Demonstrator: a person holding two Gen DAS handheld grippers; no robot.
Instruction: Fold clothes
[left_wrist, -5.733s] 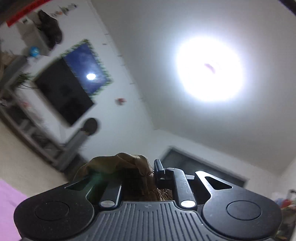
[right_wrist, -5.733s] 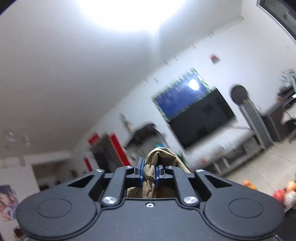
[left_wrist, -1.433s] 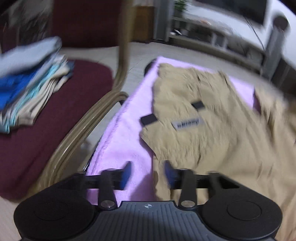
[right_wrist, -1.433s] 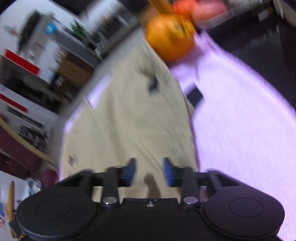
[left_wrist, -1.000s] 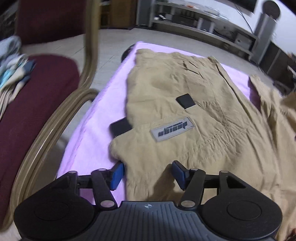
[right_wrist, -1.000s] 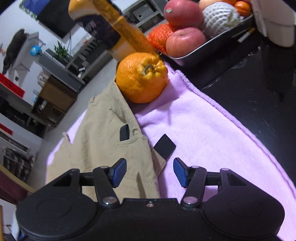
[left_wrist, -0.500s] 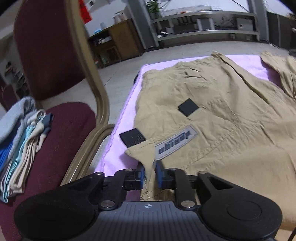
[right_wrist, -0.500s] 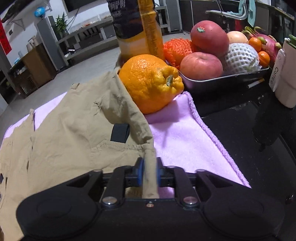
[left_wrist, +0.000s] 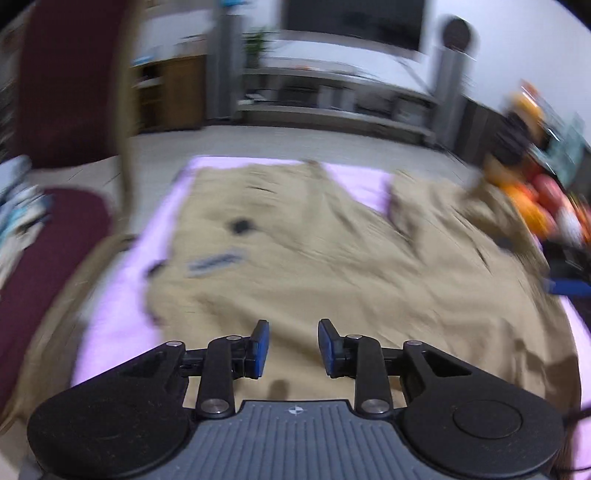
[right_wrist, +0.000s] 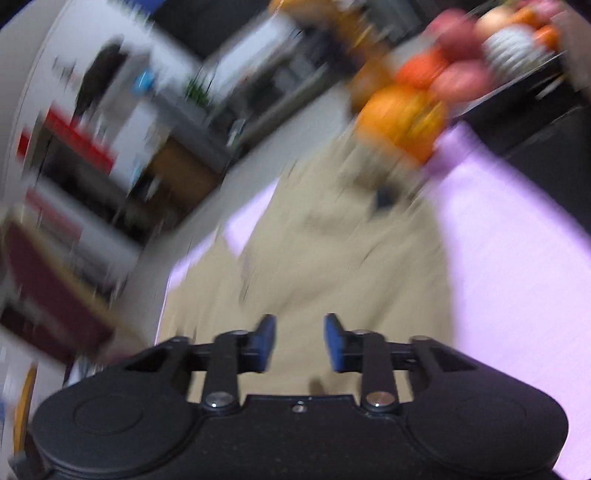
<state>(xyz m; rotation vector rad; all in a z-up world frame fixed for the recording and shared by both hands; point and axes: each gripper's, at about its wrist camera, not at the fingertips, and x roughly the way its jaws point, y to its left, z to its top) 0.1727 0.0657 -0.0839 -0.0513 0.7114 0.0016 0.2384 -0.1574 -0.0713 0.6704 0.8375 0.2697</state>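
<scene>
Both views blurred. Left wrist view, L to R: dark red cushioned chair w/ gold frame (left_wrist: 55, 236) at 9 o'clock; tan cotton trousers (left_wrist: 332, 258) spread flat on pink fleece cover (left_wrist: 122, 314), centre; fruit pile (left_wrist: 535, 206) at 2 o'clock. Left gripper (left_wrist: 291, 345) at 6 o'clock, blue pads parted, nothing between, above the cloth. Right gripper (right_wrist: 300, 343): jaws opening, gap empty, trousers (right_wrist: 332, 258) beneath; big orange citrus (right_wrist: 402, 122) at 1 o'clock.

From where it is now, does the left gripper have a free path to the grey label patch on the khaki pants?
Probably yes. The left gripper is open above the khaki pants, and the grey label patch lies ahead and to the left on bare cloth, though blur hides detail.
</scene>
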